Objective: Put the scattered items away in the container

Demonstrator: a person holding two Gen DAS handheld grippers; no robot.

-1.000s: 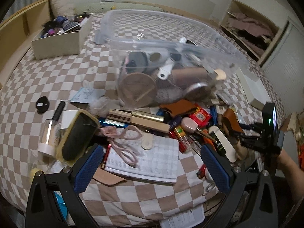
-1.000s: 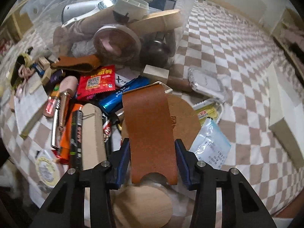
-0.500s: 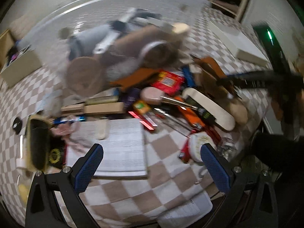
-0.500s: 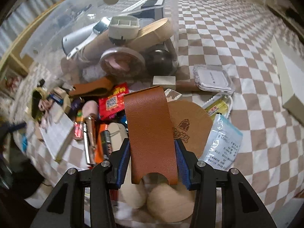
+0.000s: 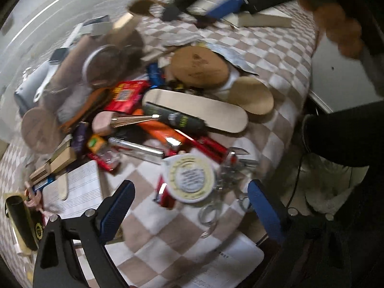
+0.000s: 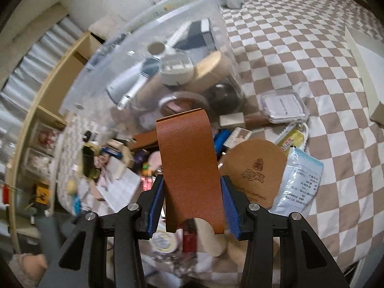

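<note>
Right gripper (image 6: 192, 204): blue pads pressed against both long edges of a brown leather strip (image 6: 189, 165); strip stands up between the fingers, its top end curling forward.
Left gripper (image 5: 189, 206): jaws wide and closing; nothing pinched. A round white tin (image 5: 189, 178) lies on the cloth just ahead, in line with the gap, pads clear of it.
Just ahead of the left gripper: bunch of metal keys and rings (image 5: 223, 192) to the right of the tin; red packet partly under the tin.
Further ahead of the left gripper: pale shoe insole (image 5: 216, 110), dark tube lying across it, orange box, red snack packet, round cork disc (image 5: 199, 67). View is blurred.
Left of the left gripper: lined notepad (image 5: 79, 189) with a small wooden stick on it.
Ahead of the right gripper: clear plastic container (image 6: 153, 55), beyond the strip's tip, already holding a cardboard tube, a tape roll, a round white lid and other items.
Right of the right gripper: tan cork piece with a stamped logo (image 6: 254, 168), then a light blue packet (image 6: 300, 182).
Surface: brown and white checked bedcover (image 6: 300, 60) under everything.
</note>
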